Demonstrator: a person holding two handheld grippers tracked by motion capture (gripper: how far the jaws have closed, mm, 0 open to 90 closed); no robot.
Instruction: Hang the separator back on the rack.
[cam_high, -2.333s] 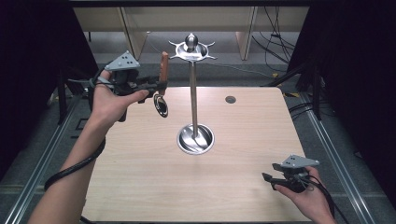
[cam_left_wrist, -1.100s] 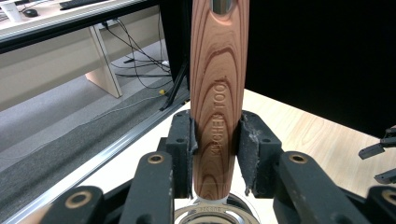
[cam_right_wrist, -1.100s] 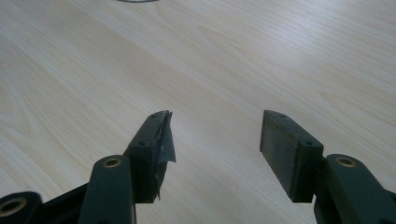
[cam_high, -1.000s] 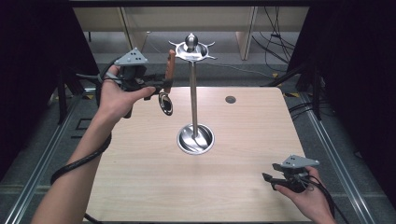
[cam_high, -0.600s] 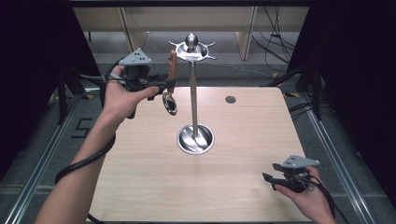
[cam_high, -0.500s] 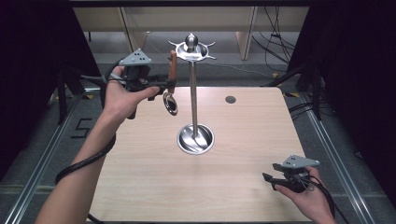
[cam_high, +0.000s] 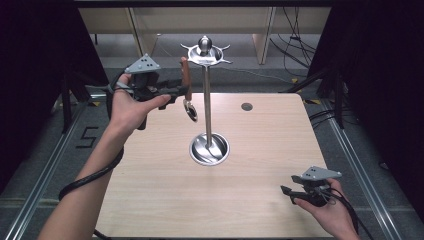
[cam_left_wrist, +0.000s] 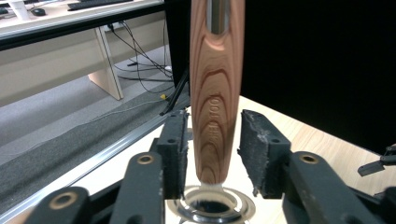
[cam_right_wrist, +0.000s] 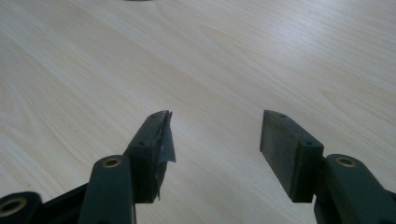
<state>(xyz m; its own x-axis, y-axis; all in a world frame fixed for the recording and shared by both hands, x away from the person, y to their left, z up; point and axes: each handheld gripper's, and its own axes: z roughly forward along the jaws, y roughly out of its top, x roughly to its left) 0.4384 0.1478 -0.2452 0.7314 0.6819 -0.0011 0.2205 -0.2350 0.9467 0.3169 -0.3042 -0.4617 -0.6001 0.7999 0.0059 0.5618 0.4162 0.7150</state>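
Note:
A spoon with a wooden handle (cam_high: 187, 80) hangs upright beside the top disc of a metal utensil stand (cam_high: 206, 100), its steel bowl (cam_high: 190, 111) pointing down. My left gripper (cam_high: 183, 91) reaches in from the left at handle height. In the left gripper view the handle (cam_left_wrist: 215, 93) stands between the jaws of the left gripper (cam_left_wrist: 212, 140), which have just been opening; a thin gap shows at each pad. My right gripper (cam_high: 285, 190) rests low at the table's front right. The right gripper view has its jaws (cam_right_wrist: 215, 135) wide apart over bare wood.
The stand's round steel base (cam_high: 209, 149) sits mid-table. A small dark round spot (cam_high: 246, 106) marks the tabletop (cam_high: 150, 200) behind it to the right. Cables and desk legs lie on the floor beyond the far edge. Metal rails run along both sides.
Since the earliest frame my left hand has carried the spoon up and right to the stand's top disc. Over the last second it has held still there. The right gripper has not moved.

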